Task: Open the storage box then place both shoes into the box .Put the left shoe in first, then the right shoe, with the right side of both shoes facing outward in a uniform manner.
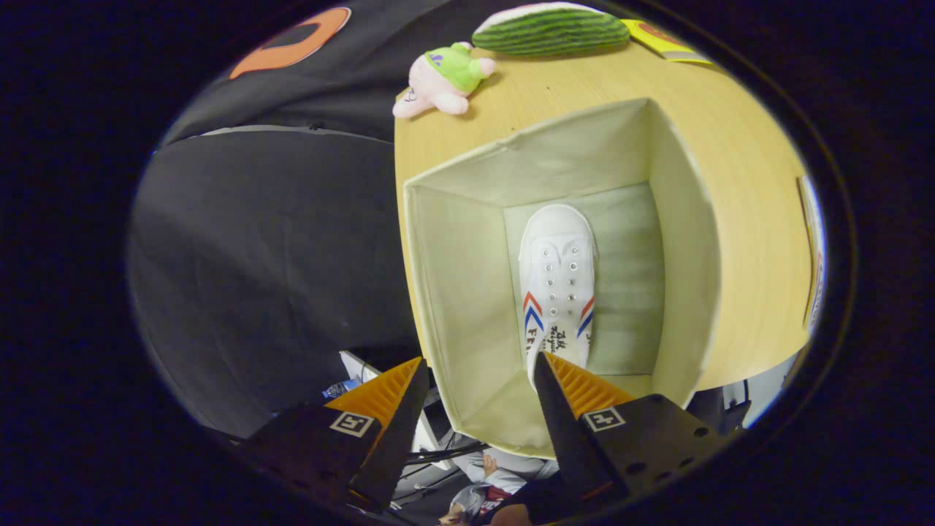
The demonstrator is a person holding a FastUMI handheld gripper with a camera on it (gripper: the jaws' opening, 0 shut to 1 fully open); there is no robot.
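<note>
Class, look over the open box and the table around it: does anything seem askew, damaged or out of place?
Nothing stands out. One white shoe lies flat on the floor of the open storage box, toe pointing away. The tongs are open above the box's near edge, holding nothing.

One shoe (557, 288), one storage box (453, 292), one plush toy (442, 80), one watermelon cushion (549, 29), one table (745, 219).

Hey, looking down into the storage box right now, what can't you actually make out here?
- White shoe in the storage box: its heel, hidden behind one finger of the open gripper.
- Writing on the shoe's tongue: too small.
- Near box wall: partly behind the same finger.
- Flat items at the table's far side: cut off by the picture's edge.
</note>
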